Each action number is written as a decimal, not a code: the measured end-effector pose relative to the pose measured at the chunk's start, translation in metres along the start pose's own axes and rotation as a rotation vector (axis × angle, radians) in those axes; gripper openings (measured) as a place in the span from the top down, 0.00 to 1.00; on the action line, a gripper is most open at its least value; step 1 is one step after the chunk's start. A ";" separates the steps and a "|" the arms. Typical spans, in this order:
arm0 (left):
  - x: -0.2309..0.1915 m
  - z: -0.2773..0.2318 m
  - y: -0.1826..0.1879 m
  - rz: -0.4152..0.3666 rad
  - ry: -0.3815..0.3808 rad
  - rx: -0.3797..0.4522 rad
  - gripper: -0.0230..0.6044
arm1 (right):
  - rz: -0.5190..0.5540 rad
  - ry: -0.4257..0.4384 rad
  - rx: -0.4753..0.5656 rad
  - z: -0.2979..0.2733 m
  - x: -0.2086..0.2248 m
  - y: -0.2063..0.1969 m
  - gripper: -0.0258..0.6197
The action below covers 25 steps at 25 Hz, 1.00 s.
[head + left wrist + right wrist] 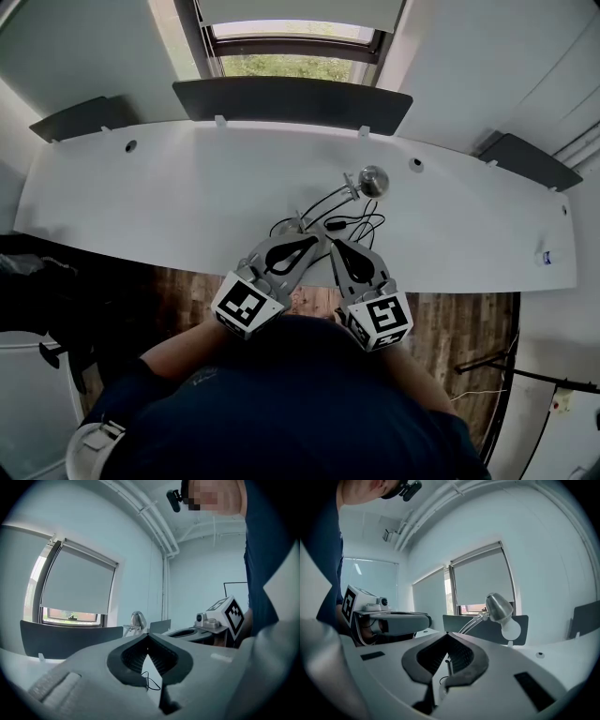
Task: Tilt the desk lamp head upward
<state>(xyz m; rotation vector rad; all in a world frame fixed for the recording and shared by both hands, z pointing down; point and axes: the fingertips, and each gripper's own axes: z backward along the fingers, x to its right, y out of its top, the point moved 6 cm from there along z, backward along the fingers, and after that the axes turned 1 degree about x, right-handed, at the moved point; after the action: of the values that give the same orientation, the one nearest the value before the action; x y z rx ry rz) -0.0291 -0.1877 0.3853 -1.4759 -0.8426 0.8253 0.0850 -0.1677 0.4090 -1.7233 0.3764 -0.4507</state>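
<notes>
A desk lamp with a silver head point(373, 180) stands on the white desk point(169, 202). Its thin arm runs down-left to a base point(292, 225) just beyond my grippers. In the right gripper view the lamp head point(499, 606) points down-right with a white bulb point(511, 629) showing. It looks small in the left gripper view, where the lamp head point(137, 619) is straight beyond the jaws. My left gripper point(312, 242) and right gripper point(336, 247) hover side by side over the desk's near edge. Both are shut, hold nothing, and stay short of the lamp.
Black cables point(356, 225) loop on the desk round the lamp base. Dark grey screens point(291, 98) line the desk's far edge below a window point(295, 42). Cable holes point(130, 146) mark the desktop. A small item point(546, 255) lies at the right end. Wooden floor point(459, 323) shows below.
</notes>
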 end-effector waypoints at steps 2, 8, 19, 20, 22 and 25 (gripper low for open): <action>-0.001 0.000 -0.002 -0.010 0.001 -0.008 0.95 | -0.005 0.006 0.001 0.000 -0.001 -0.002 0.94; -0.001 0.000 -0.005 0.010 0.004 -0.008 0.95 | -0.009 0.030 -0.010 -0.001 -0.004 -0.004 0.95; 0.001 -0.001 0.000 -0.007 -0.012 -0.010 0.95 | 0.068 0.038 -0.006 0.001 -0.009 0.004 0.95; 0.002 -0.002 0.000 -0.010 -0.014 -0.008 0.95 | 0.063 0.037 -0.004 0.002 -0.009 0.005 0.95; 0.002 -0.002 0.002 0.008 -0.015 0.004 0.95 | 0.066 0.035 -0.002 0.003 -0.009 0.007 0.95; 0.001 -0.001 0.001 0.012 -0.010 0.004 0.95 | 0.093 0.036 0.002 0.003 -0.010 0.009 0.95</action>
<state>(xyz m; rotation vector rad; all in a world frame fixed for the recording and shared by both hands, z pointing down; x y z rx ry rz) -0.0272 -0.1872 0.3842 -1.4761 -0.8400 0.8435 0.0775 -0.1617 0.3984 -1.6896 0.4799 -0.4146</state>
